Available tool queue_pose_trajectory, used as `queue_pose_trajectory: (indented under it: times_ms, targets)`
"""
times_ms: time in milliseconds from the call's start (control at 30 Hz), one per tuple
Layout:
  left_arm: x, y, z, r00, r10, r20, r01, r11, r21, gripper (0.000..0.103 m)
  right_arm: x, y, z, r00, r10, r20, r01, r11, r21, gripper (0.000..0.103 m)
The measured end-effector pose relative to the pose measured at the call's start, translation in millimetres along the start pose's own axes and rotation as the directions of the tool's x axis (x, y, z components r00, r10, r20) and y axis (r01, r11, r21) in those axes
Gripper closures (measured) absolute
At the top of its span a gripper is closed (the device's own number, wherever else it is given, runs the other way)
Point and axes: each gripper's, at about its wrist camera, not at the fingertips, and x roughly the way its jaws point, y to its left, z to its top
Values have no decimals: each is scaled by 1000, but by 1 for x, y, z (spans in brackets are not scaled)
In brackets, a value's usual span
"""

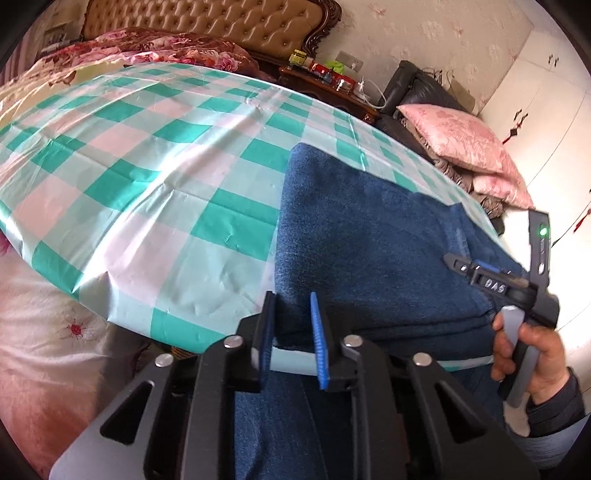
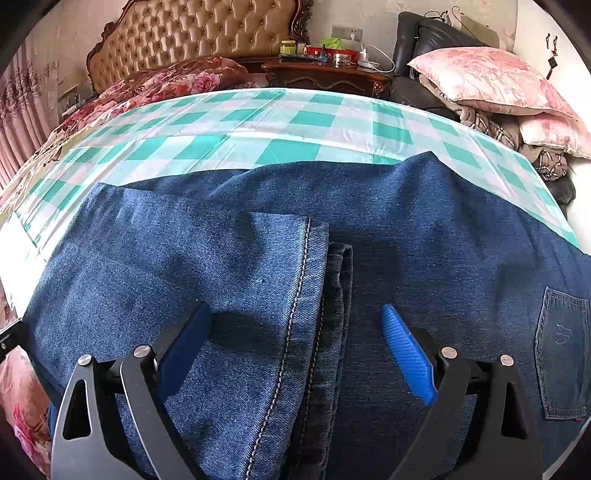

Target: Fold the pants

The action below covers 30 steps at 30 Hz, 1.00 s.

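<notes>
Dark blue jeans [image 2: 424, 221] lie folded on a table under a green-and-white checked cloth [image 1: 147, 166], with a back pocket [image 2: 563, 350] at the right. Their near part hangs over the table's front edge. A leg end with a pale stitched hem [image 2: 299, 302] lies on top. My right gripper [image 2: 295, 325] stands wide open just above the denim, the hem between its fingers and touching neither pad. My left gripper [image 1: 291, 314] sits at the jeans' [image 1: 369, 240] left edge by the table's front. Its jaws are narrow, with flat denim in the gap. A hand [image 1: 532, 354] holds the right tool.
Behind the table is a bed with a floral quilt [image 2: 177, 81] and a tufted headboard [image 2: 199, 33]. A dark night table [image 2: 325, 74] carries small bottles. Pink pillows [image 2: 491, 77] are piled on a dark chair at the right. The checked cloth is bare left of the jeans.
</notes>
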Motion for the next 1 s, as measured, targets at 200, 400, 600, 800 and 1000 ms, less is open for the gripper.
queue_pose_trajectory:
  times_ms: [200, 400, 600, 800, 1000]
  targets:
    - [0, 3, 0, 1000, -8, -8, 8, 999, -36, 69, 0, 0, -1, 1000, 0, 4, 0, 1000, 0, 13]
    - [4, -1, -1, 999, 24, -23, -24, 1000, -15, 67, 1, 0, -1, 1000, -1, 5, 1, 1000, 1, 13]
    - [1, -5, 1, 1000, 6, -29, -6, 1000, -11, 86, 0, 0, -1, 1000, -1, 7, 1, 1000, 0, 12]
    - [-17, -9, 9, 997, -69, 25, 70, 997, -30, 90, 0, 0, -1, 1000, -1, 8, 1, 1000, 0, 12]
    - [-7, 5, 7, 989, -149, -3, 146, 974, -176, 69, 0, 0, -2, 1000, -1, 10, 1, 1000, 0, 12]
